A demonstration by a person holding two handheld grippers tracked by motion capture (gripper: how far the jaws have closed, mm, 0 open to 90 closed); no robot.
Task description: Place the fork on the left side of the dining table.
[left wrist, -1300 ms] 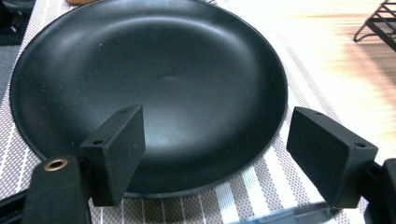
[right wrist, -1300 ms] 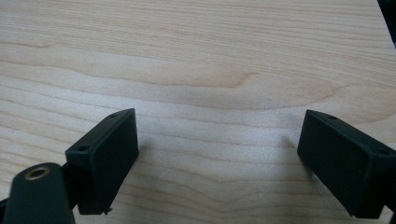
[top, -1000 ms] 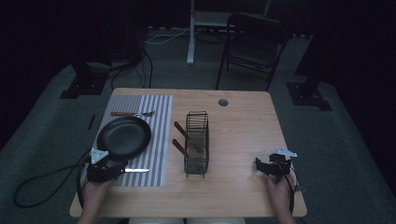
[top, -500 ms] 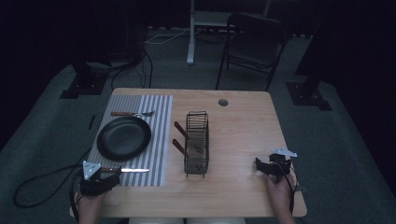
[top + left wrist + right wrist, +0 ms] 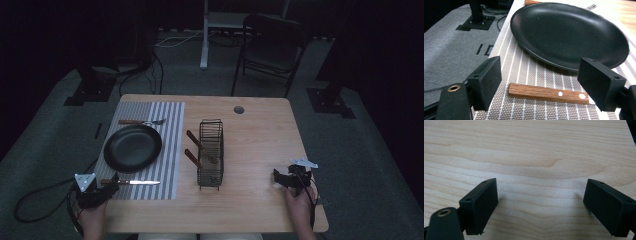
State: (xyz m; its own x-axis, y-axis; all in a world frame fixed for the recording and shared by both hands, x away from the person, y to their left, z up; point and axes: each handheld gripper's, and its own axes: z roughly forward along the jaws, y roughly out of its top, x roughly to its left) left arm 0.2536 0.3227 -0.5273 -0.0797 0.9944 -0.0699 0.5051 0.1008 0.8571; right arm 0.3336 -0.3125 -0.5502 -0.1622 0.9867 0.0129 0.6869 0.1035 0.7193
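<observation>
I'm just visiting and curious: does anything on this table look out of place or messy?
Nothing looks spilled or broken. The round black plate sits on the striped placemat between a wooden-handled fork and a wooden-handled knife. The one oddity: two more wooden handles poke sideways out of the black wire basket.
</observation>
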